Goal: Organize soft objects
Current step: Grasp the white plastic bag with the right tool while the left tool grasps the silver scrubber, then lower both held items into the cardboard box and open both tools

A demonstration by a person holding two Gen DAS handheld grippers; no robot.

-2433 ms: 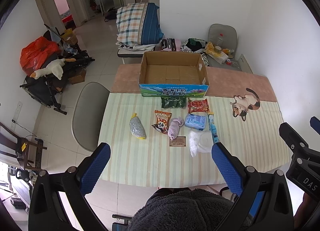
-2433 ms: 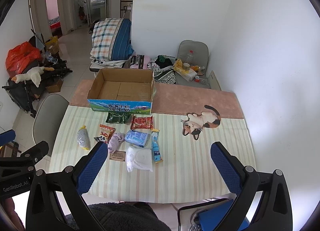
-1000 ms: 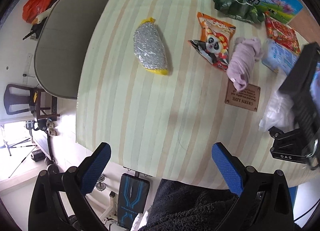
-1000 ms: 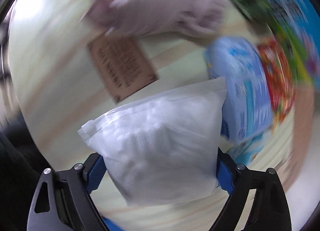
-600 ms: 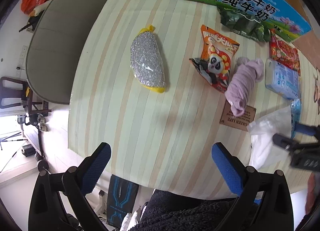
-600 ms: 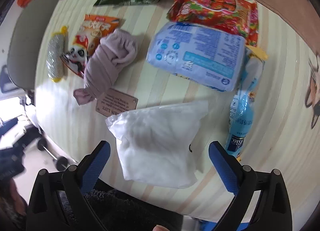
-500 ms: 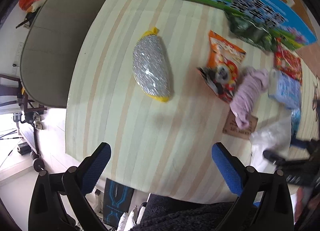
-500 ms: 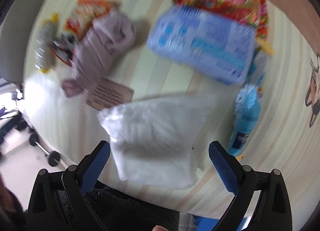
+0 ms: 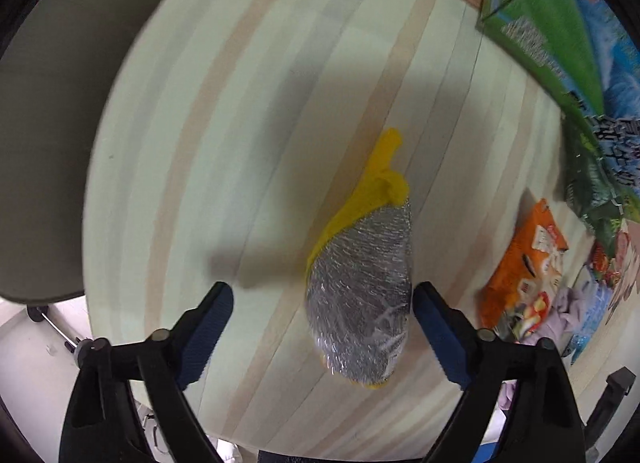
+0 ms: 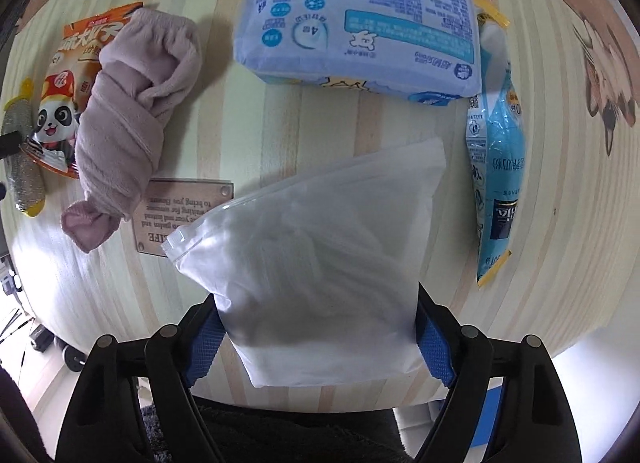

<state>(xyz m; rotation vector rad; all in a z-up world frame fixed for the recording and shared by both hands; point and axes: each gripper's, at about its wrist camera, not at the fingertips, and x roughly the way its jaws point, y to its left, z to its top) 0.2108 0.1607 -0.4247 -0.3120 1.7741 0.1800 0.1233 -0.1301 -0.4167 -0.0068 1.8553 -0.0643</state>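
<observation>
On the striped pale green worktop (image 9: 224,111), the left claw (image 9: 322,323) is spread wide, and the silver mesh scrubber with a yellow knotted end (image 9: 362,279) lies between its two blue-padded fingers (image 9: 208,327). The scrubber sits nearer to the right finger, very near it or perhaps touching; the left finger is clearly apart from it. To the right of the scrubber lies the orange snack bag with a panda picture (image 9: 524,267), and beyond it the side of the green and blue printed cardboard box (image 9: 560,35) stands at the far edge of the view. In the right wrist view, the same scrubber (image 10: 22,159) is at the far left, partly under the edge of the panda snack bag (image 10: 60,95). Just right of this bag lies the rolled pale pink plush cloth (image 10: 132,111), whose lower end rests beside the small brown wooden sign with printed text (image 10: 176,215). Right of the sign is the frosted white zip bag filled with soft white material (image 10: 316,263), and the right claw (image 10: 316,339) pinches its lower part between both blue pads. Behind the white bag lies the light blue soft pack of tissues (image 10: 360,19), and on its right the long blue and yellow sachet (image 10: 496,151).
</observation>
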